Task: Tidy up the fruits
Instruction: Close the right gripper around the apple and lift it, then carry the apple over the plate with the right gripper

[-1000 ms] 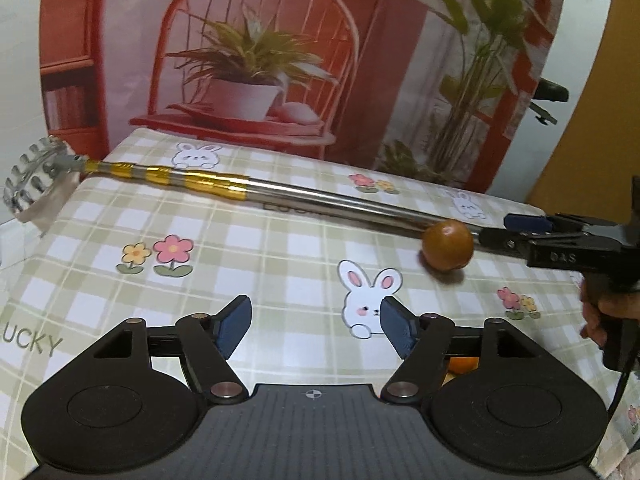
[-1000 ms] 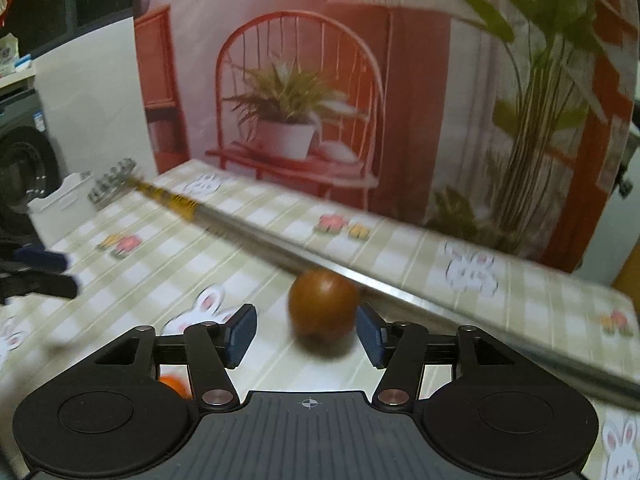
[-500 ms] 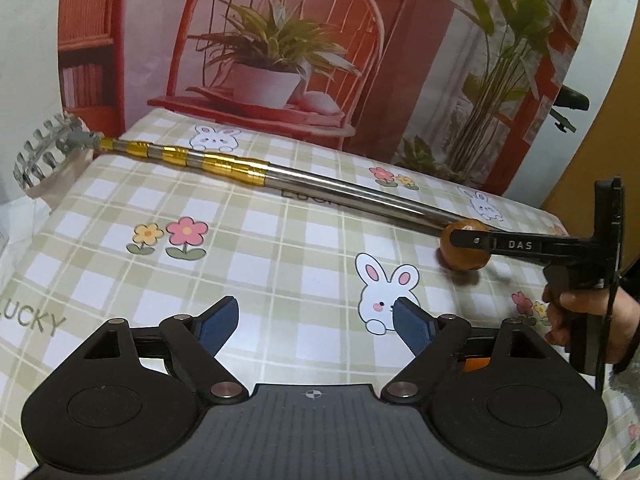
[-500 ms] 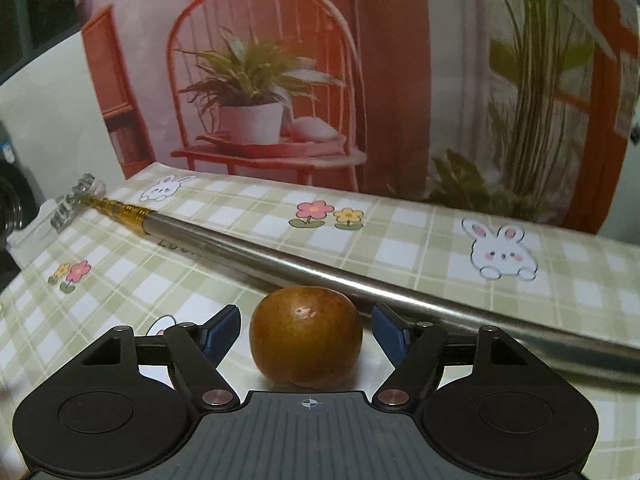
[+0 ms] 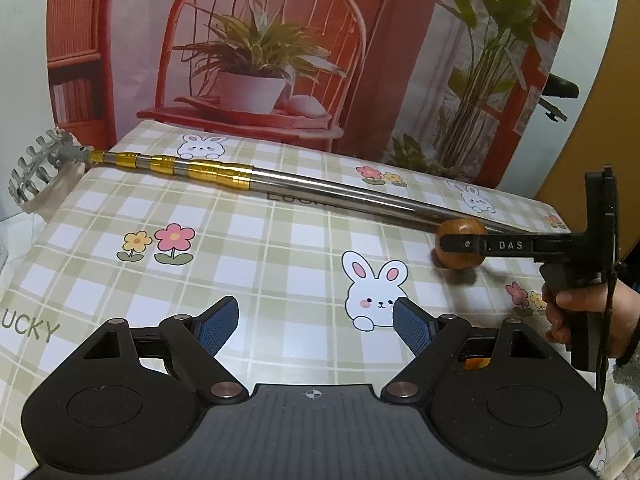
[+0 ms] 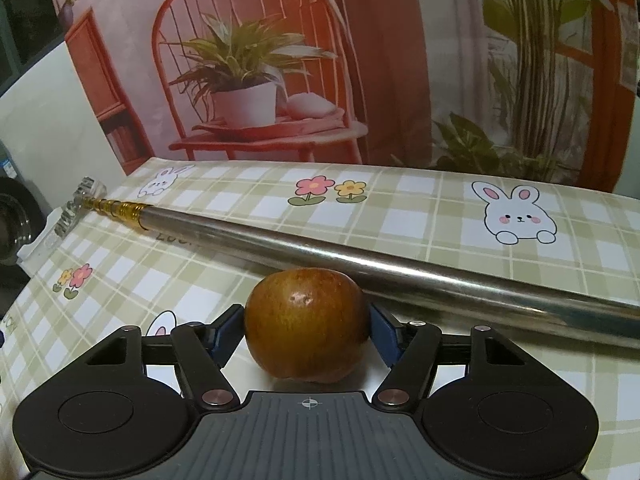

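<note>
Right claw (image 6: 307, 330) is closing on the fruit (image 6: 306, 326) just before the pole (image 6: 400, 268), to lift it; left claw (image 5: 316, 322) gapes wide, empty.

A second ago our right gripper (image 6: 306, 330) sat short of the brown fruit (image 6: 306, 320). Now we straddle it beside the metal pole (image 6: 400, 268), jaws closing, pads seemingly touching it.
</note>
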Motion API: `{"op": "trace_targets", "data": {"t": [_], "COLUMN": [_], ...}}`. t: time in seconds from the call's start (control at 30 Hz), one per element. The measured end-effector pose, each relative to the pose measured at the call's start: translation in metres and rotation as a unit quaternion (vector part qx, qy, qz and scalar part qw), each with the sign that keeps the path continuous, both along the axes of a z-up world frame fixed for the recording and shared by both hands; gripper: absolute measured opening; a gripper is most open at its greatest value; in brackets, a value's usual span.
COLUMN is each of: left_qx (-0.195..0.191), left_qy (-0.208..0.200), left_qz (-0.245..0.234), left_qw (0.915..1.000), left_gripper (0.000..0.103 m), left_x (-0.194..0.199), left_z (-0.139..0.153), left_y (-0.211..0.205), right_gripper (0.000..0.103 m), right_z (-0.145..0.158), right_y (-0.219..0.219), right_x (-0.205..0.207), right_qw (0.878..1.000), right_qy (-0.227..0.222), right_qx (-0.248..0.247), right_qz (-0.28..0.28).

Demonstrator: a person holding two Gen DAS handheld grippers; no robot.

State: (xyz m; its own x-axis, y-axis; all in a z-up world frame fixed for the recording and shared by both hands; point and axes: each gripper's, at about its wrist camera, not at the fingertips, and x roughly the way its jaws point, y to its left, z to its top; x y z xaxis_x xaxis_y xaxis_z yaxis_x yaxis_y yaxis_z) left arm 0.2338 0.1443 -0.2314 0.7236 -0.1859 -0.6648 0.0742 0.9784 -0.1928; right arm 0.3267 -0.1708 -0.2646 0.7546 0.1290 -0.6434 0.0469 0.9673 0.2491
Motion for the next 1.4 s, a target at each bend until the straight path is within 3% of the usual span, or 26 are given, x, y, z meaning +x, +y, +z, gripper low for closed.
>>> {"op": "trace_targets", "data": {"t": [0.33,0.77,1.13,1.4], "left_qx": [0.011,0.008,0.016,0.014], "left_qy": [-0.021,-0.016,-0.024,-0.026], "left_qz": [-0.019,-0.026,-0.032,-0.040], "left_qw": [0.9995,0.9995,0.9991,0.9988], "left_gripper": [0.086,0.086,0.087,0.087], "left_x": [-0.017,-0.055,-0.089,-0.098], "left_z": [0.013,0.023,0.029,0.027], "left_y": [-0.013,-0.019,-0.027,-0.037], "right_gripper": [0.062,0.062,0.062,0.062], "right_z": [0.022,0.071,0.061,0.046], "right_y": [0.004,0.030,0.080,0.090], "right_x": [-0.041,-0.149,-0.236,-0.246], "right_qw": [1.000,0.995,0.995,0.996], "right_qy": [-0.026,-0.089,-0.094,-0.083], "right_qx": [0.002,0.016,0.002,-0.029], "right_qz": [0.001,0.042,0.022,-0.004]}}
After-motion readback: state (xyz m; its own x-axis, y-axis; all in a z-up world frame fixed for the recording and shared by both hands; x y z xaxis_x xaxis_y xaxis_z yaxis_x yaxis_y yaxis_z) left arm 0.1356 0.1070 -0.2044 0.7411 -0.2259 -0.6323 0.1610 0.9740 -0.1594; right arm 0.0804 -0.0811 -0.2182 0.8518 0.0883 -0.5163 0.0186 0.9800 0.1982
